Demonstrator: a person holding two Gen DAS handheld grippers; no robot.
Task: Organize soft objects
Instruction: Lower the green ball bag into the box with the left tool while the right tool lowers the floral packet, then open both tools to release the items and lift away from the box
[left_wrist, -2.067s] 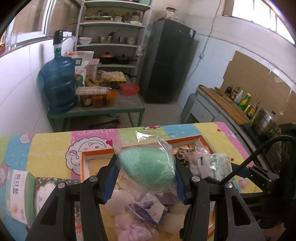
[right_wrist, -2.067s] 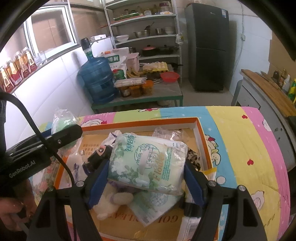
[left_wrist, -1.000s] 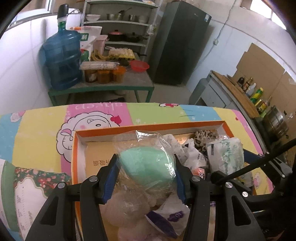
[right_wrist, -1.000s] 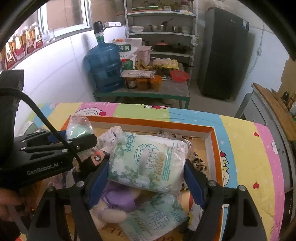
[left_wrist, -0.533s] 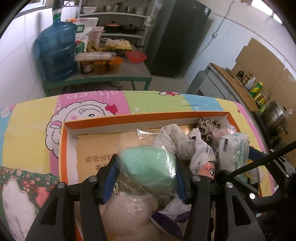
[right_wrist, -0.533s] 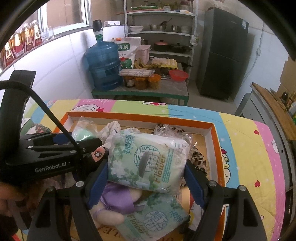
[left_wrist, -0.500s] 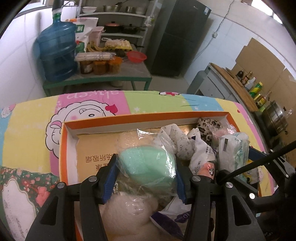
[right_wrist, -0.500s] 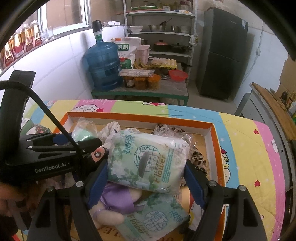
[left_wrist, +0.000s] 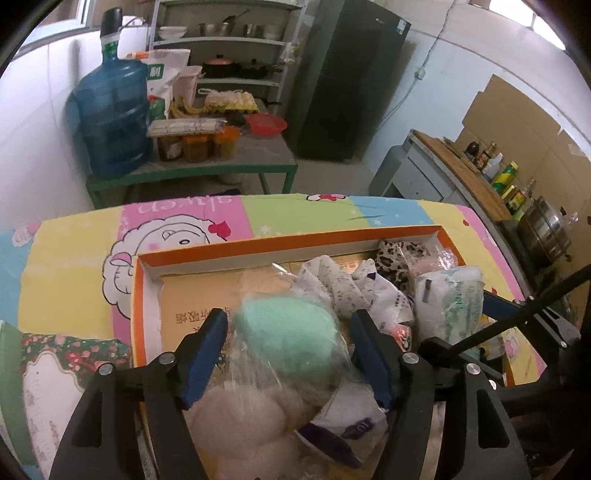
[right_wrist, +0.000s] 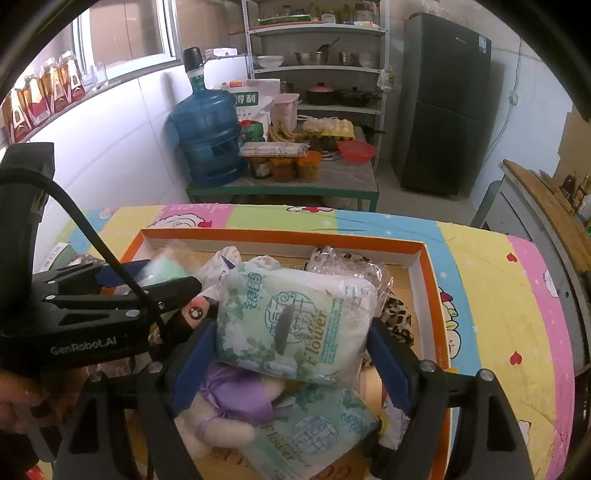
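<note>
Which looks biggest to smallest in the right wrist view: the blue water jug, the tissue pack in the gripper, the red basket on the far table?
1. Tissue pack, though it sits nearest the camera, which inflates it.
2. Blue water jug, far off and probably larger in reality.
3. Red basket, clearly smallest.

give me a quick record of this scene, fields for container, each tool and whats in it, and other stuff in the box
container: shallow orange-rimmed cardboard box on a cartoon-print cloth
left tool: jaws just been opening, pads now off the mint-green foam ball in clear plastic wrap, which sits between them over the box
right tool: shut on the white-and-green floral tissue pack, above the box
other contents: second tissue pack, purple-dressed plush doll, leopard-print fabric
</note>
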